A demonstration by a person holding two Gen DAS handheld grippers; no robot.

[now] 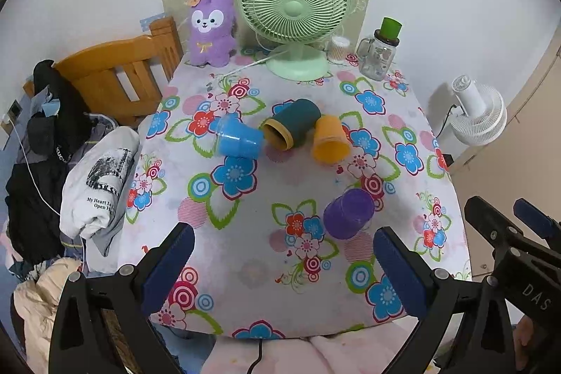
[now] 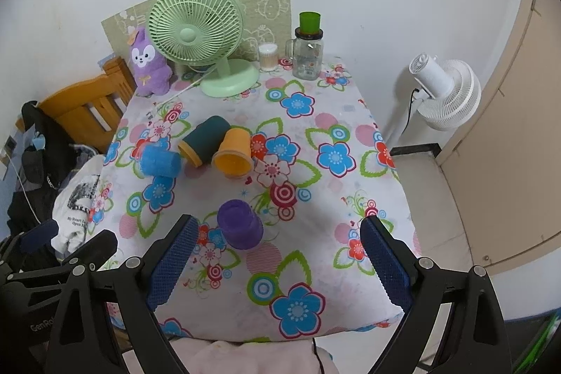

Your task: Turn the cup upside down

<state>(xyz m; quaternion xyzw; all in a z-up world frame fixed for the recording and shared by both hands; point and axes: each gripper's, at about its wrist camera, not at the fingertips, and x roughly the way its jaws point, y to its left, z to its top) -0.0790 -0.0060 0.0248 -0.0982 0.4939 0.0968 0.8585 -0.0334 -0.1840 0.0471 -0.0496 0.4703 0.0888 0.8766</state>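
Note:
Several plastic cups lie on their sides on the flowered tablecloth (image 1: pixel 266 272): a blue cup (image 1: pixel 236 139), a dark teal cup (image 1: pixel 292 127), an orange cup (image 1: pixel 329 141) and a purple cup (image 1: pixel 349 214). They also show in the right wrist view: blue (image 2: pixel 159 161), teal (image 2: pixel 203 139), orange (image 2: pixel 234 151), purple (image 2: pixel 240 225). My left gripper (image 1: pixel 284 237) is open and empty over the table's near edge. My right gripper (image 2: pixel 278 230) is open and empty, the purple cup just ahead near its left finger.
A green desk fan (image 1: pixel 294 13), a purple plush toy (image 1: pixel 212 27), a glass jar with a green cup on top (image 1: pixel 380 53) and a cotton-swab box (image 1: pixel 338 49) stand at the back. A wooden chair (image 1: pixel 115 76) with clothes is at the left, a white fan (image 1: pixel 477 109) at the right.

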